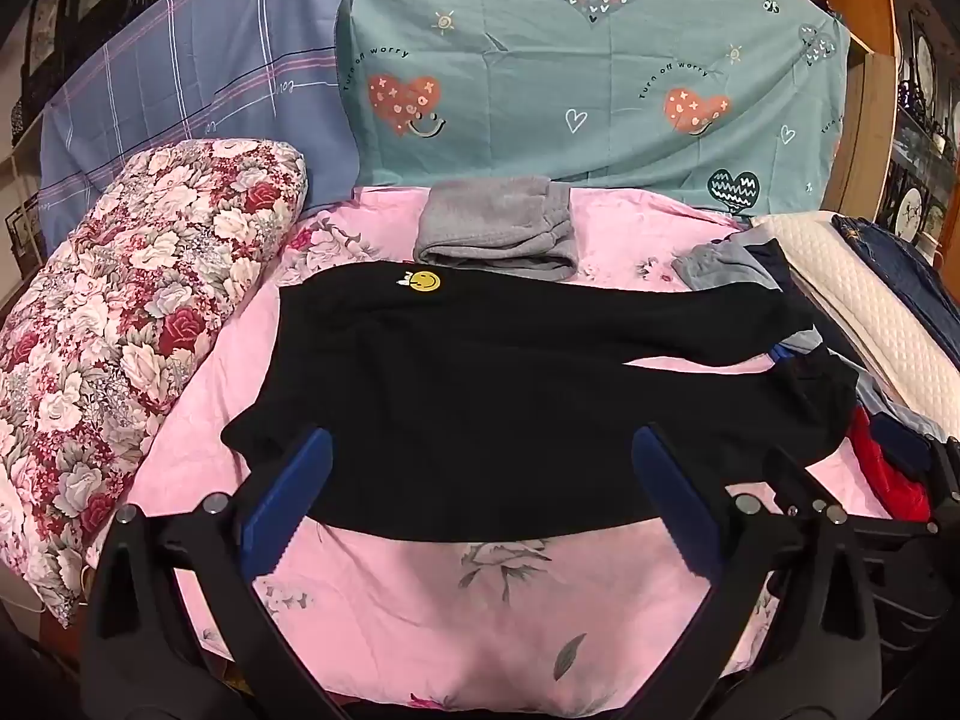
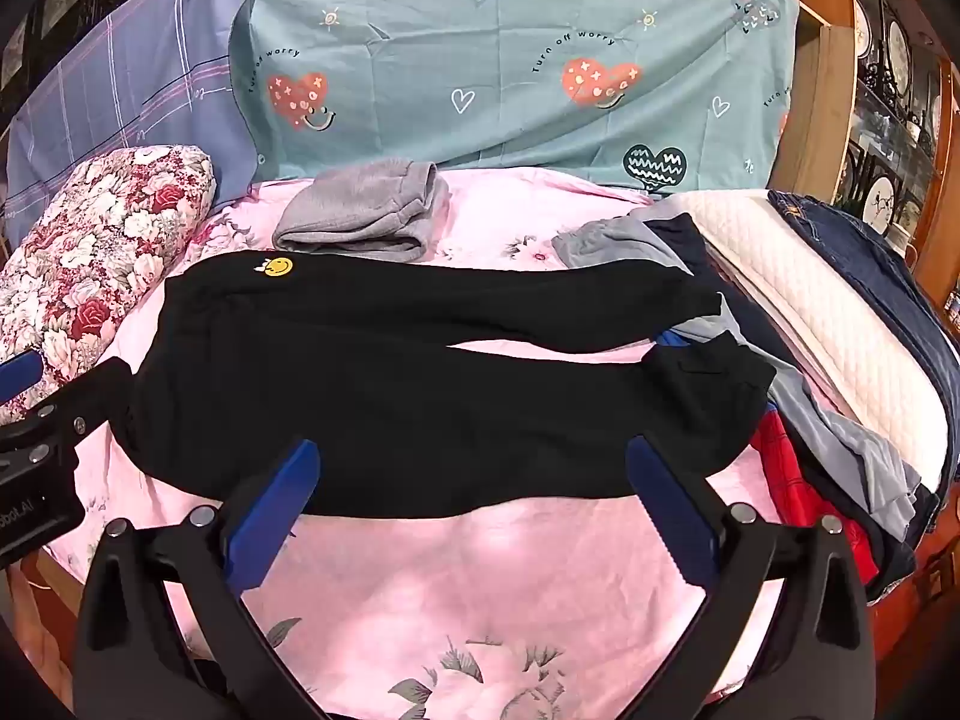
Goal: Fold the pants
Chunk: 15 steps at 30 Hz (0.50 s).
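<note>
Here the black pants (image 1: 510,384) lay flat mid-frame on the pink bed sheet (image 1: 480,612), long axis left-right; both the left gripper (image 1: 480,480) and right gripper (image 2: 468,480) hovered wide-jawed, empty, at their near edge.

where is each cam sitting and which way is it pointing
Left wrist: on the left gripper, looking across the black pants; its open fingers and the right gripper's edge show.
Right wrist: on the right gripper, facing the pants' legs; its open fingers and the left gripper show.
Shared: pants, gray folded garment, pink sheet.
</note>
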Available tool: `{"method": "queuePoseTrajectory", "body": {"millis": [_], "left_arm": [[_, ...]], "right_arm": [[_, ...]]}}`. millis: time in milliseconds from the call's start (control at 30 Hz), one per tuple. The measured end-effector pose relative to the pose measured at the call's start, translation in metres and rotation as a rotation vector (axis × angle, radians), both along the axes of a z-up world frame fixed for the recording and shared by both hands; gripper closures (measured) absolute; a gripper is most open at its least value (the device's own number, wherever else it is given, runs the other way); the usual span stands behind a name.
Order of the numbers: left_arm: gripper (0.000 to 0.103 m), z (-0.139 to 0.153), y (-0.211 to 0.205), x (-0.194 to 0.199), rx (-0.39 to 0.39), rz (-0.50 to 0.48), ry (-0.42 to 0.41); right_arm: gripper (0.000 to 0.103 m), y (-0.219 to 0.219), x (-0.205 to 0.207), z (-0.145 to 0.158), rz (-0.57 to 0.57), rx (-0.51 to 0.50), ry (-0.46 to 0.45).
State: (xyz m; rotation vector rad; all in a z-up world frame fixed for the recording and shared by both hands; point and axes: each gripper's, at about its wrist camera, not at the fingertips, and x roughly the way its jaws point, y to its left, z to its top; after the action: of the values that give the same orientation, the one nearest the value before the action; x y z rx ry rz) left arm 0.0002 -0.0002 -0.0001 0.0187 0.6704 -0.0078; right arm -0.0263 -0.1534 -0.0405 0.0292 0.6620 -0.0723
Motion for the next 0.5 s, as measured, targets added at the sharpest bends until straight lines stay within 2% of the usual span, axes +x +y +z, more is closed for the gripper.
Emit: {"method": "queuePoseTrajectory", "body": {"millis": [500], "left_arm": [[0.002,-0.0031,0.0042,-0.0013,-0.009,0.002,0.003]], "right_arm": [[0.001,0.0026,0.0001,-0.0012,0.003,-0.002,-0.001]]}}
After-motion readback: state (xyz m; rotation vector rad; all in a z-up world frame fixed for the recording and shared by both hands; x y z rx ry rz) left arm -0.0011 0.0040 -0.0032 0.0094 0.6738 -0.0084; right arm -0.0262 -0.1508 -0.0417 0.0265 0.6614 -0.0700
